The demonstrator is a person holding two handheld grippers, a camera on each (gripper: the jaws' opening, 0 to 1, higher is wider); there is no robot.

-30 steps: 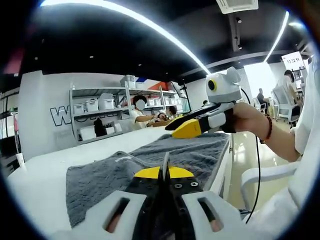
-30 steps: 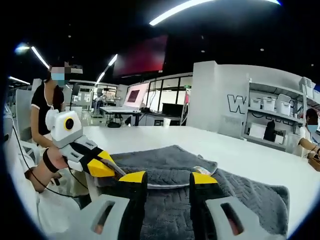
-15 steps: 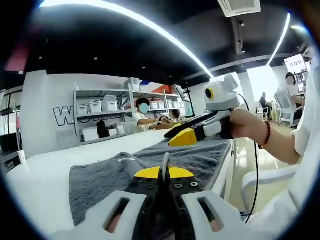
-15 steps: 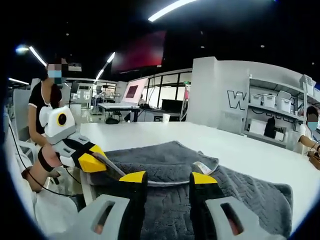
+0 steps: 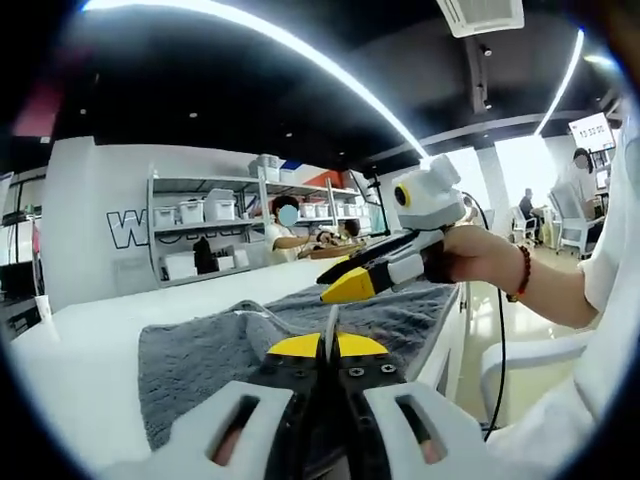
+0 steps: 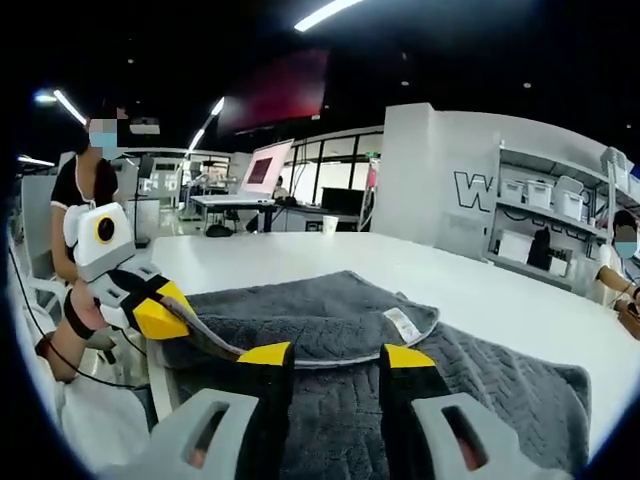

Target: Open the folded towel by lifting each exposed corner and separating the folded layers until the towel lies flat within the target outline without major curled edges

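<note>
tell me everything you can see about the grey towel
The grey towel is dark, plush cloth with a wavy embossed pattern, lying on the white table. It is partly folded: an upper layer overlaps the lower, with a white label at its edge. The left gripper, jaws shut, pinches a lifted edge. The right gripper hovers open above it.

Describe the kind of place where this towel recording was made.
Probably an open-plan lab or workshop, not a home. The grey towel lies on a long white table, metal shelving with storage bins lines a white wall with large lettering, strip lights run along a dark ceiling, and other people sit at distant workstations.
</note>
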